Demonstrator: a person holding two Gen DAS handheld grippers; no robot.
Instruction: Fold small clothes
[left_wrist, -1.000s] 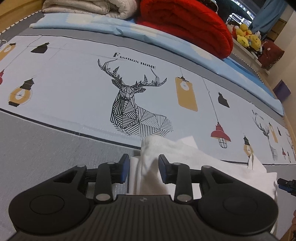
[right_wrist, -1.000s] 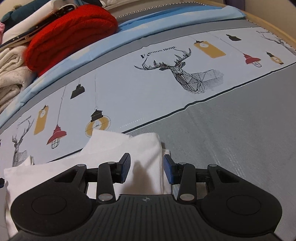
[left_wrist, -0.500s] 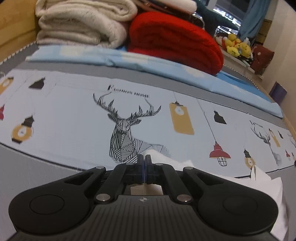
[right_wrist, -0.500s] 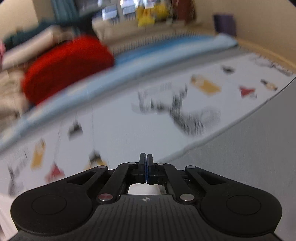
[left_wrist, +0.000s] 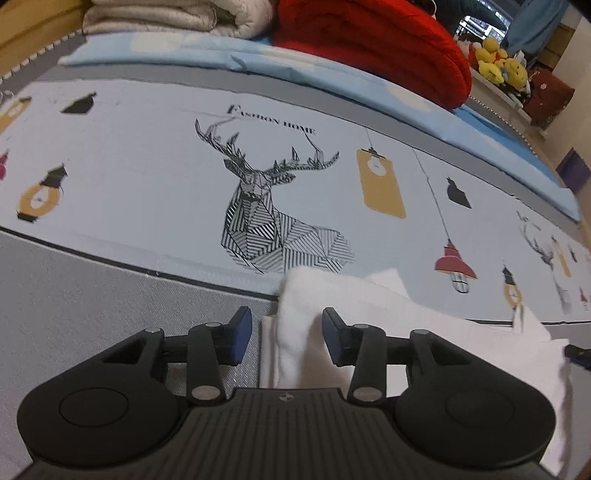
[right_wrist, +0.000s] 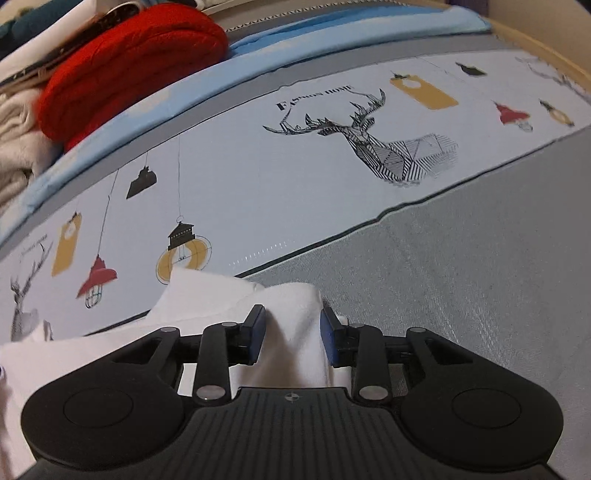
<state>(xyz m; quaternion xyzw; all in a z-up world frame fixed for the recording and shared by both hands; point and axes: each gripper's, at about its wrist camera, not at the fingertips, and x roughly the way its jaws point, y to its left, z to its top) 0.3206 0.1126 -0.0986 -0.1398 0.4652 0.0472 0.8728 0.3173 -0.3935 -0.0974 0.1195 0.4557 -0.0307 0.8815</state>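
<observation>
The left gripper (left_wrist: 287, 339) has its jaws parting, blue pads standing clear on either side of a raised fold at the left end of the white garment (left_wrist: 424, 321); neither pad presses the cloth. The garment lies flat on the bed sheet (left_wrist: 129, 177), straddling the dark line where the grey band meets the pale printed band, just below the striped deer print (left_wrist: 273, 229). To its right the cloth runs on toward the other gripper's tip, which peeps in at the frame edge. The right gripper (right_wrist: 292, 338) is also opening, narrower, with the garment's (right_wrist: 207, 295) right-end fold standing between its pads; the left pad seems to brush the cloth, the right one sits just beside it. Behind, along the far side of the bed, a cream blanket (left_wrist: 177, 16) and a red blanket (left_wrist: 376, 40) are stacked on a light blue folded quilt (left_wrist: 258, 62).
</observation>
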